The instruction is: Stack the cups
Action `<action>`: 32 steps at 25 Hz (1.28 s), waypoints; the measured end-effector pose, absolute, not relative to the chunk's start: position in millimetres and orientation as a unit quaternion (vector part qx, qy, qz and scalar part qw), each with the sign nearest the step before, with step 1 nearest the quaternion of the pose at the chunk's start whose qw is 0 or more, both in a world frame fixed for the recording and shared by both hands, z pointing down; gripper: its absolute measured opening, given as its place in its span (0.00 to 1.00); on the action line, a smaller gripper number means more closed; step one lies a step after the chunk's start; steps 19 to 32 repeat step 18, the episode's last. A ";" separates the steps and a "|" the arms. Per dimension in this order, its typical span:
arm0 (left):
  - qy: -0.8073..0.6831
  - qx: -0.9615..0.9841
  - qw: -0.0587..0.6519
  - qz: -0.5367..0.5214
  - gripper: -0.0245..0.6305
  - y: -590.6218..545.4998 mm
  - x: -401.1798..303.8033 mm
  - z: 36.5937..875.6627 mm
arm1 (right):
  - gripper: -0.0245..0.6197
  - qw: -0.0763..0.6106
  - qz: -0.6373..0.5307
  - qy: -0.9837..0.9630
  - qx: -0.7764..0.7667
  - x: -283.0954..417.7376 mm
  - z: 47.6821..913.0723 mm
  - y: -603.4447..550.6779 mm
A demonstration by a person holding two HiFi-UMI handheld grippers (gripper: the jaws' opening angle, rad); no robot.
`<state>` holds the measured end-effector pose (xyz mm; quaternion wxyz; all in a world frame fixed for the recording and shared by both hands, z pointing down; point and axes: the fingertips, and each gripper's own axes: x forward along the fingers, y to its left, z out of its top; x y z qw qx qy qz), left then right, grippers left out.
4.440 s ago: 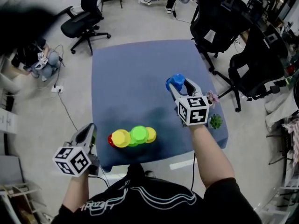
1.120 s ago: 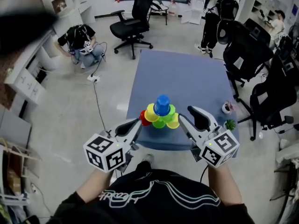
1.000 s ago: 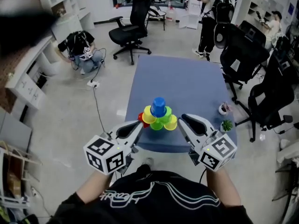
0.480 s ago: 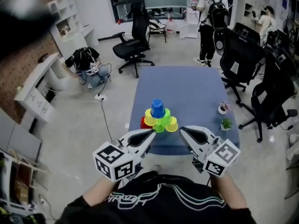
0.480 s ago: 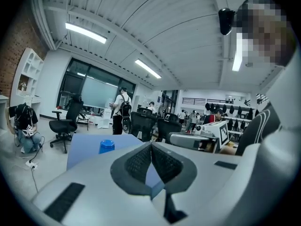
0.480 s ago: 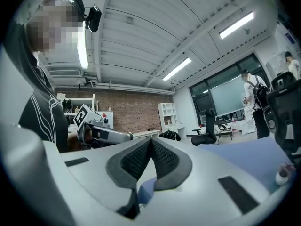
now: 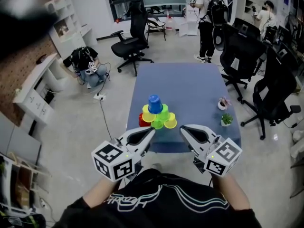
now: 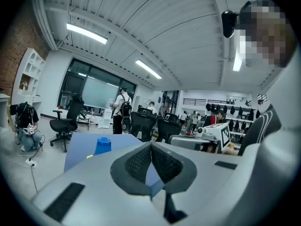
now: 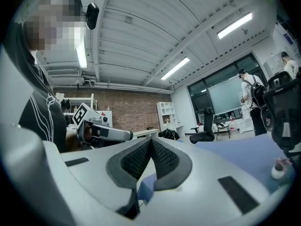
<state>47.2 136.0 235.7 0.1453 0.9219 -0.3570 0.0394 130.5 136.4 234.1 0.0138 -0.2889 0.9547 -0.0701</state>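
Plastic cups [image 7: 156, 116] in blue, yellow, green and red are sitting in a small pyramid on the blue cloth-covered table [image 7: 190, 84], close to its near edge and a little left of centre. An upside-down blue plastic cup [image 7: 155, 103] is crowning the heap, with yellow and green cups bunching under it and a red plastic cup [image 7: 142, 121] peeking out at the left.

The person is holding both tools out in front of the body, short of the table's near edge and well apart from the cups. The left gripper [image 7: 152, 129] is pointing toward the stack from the left, and its jaws are pressing together at the tips with nothing between them. The right gripper [image 7: 182, 128] is mirroring it on the other side, also clenched and empty. Each one is carrying its white cube with square black markers at the back.

From the left gripper view, the blue cup [image 8: 103, 145] is showing beyond the closed jaws, off to their left.

Two small potted plants, a white pot with pink flowers [image 7: 222, 103] and a little green plant [image 7: 227, 120], are standing near the table's right edge. Black office chairs [image 7: 130, 39] are ringing the table, and a person wearing a black backpack [image 7: 209, 13] is standing at the far end of the room.
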 end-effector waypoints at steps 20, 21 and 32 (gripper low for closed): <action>-0.336 0.924 0.173 0.062 0.07 124.9 70.7 264.9 | 0.08 0.005 -0.108 0.946 -0.304 146.8 264.3 129.2; -0.336 0.924 0.173 0.062 0.07 124.9 70.7 264.9 | 0.08 0.005 -0.108 0.946 -0.304 146.8 264.3 129.2; -0.336 0.924 0.173 0.062 0.07 124.9 70.7 264.9 | 0.08 0.005 -0.108 0.946 -0.304 146.8 264.3 129.2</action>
